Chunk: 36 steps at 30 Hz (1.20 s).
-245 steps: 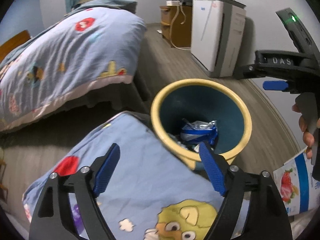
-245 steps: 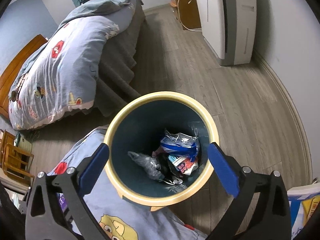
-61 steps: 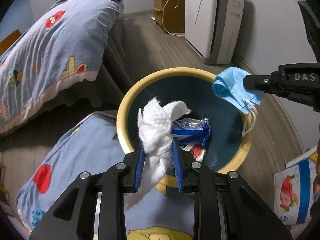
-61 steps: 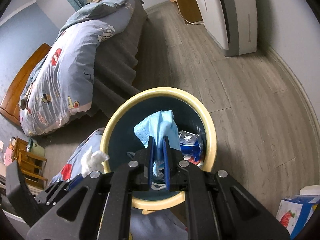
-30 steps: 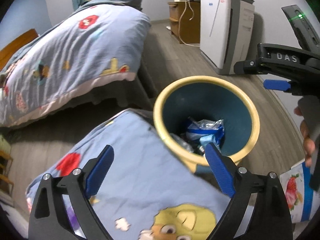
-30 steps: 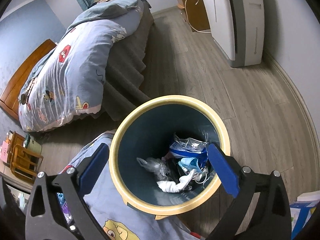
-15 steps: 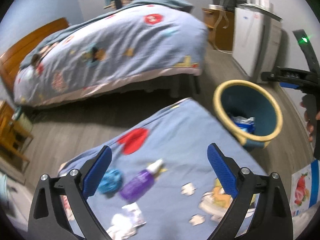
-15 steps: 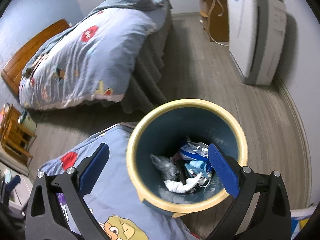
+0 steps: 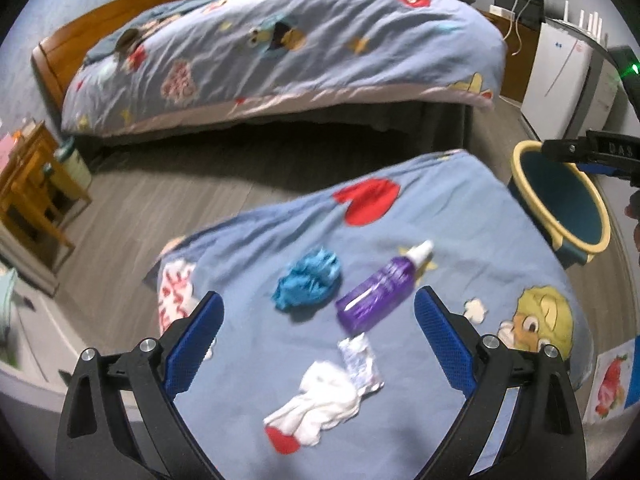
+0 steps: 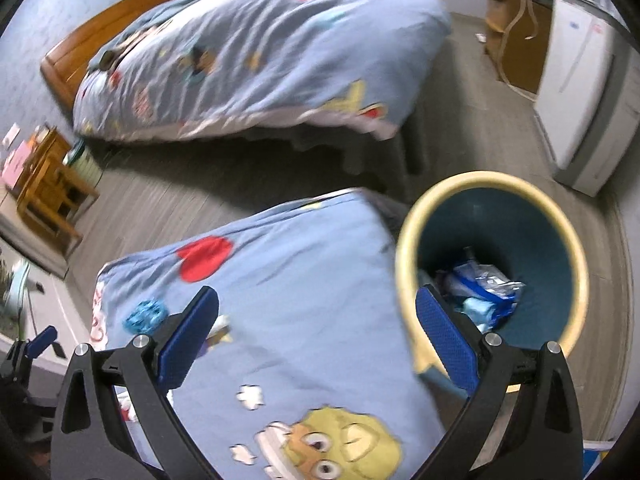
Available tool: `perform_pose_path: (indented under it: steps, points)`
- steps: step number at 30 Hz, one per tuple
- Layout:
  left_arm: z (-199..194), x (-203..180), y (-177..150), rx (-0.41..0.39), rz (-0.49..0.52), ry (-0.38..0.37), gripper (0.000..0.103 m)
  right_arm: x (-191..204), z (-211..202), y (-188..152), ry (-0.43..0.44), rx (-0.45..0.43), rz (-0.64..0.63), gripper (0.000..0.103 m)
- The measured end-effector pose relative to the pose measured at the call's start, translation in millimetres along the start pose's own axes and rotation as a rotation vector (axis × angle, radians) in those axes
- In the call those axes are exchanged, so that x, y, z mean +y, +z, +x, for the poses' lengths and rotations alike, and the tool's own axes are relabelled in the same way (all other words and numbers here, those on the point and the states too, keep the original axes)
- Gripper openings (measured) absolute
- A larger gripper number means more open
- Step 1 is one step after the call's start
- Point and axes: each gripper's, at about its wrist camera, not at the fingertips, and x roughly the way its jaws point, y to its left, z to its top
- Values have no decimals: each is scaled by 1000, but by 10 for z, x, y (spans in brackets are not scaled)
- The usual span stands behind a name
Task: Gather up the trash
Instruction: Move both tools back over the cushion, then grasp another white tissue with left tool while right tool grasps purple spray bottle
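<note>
Item: left claw (image 9: 316,322), spread wide and empty, is hovering over remaining trash — blue wad (image 9: 308,285), purple bottle (image 9: 378,290), white tissue (image 9: 320,404) — while right claw (image 10: 316,328), equally wide, is lingering beside the bin (image 10: 404,248).

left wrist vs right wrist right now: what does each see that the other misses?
Left wrist only: the purple bottle, white tissue and foil wrapper lying on the blue cover, in front of the open left gripper; the bin's contents are hidden.

Right wrist only: the trash inside the bin, by the open right gripper.

Both: the blue crumpled wad, the yellow-rimmed bin, the bed and the wood floor.
</note>
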Motion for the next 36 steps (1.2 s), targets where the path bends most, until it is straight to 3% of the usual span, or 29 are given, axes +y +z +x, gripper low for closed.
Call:
perform_pose_path:
  steps: [5,14,18,23,25,30,36]
  points:
    - [134,104,-255,45,38,30,95,394,199,-88,16,55,-27,97]
    - [304,260,-516,105,48,-2,95,842,472,-210,-14,110,-84,97]
    - [325,354,-556,118,0,-53,95,1009,578,-242,3,123,-97,97]
    - [407,307,-698,159,38,-113,93,1276,756,-296,15,155,-157,96]
    - [448,297,-743,176,54,-140,86,1349,824,-318,14,172,-172,91]
    - [555,268,-837,233,81,-195,80,1386,979,-370,1,239,-129,85]
    - [623,180,-933,282,143,-224,59,1312,1176,-484,20,321,13,72]
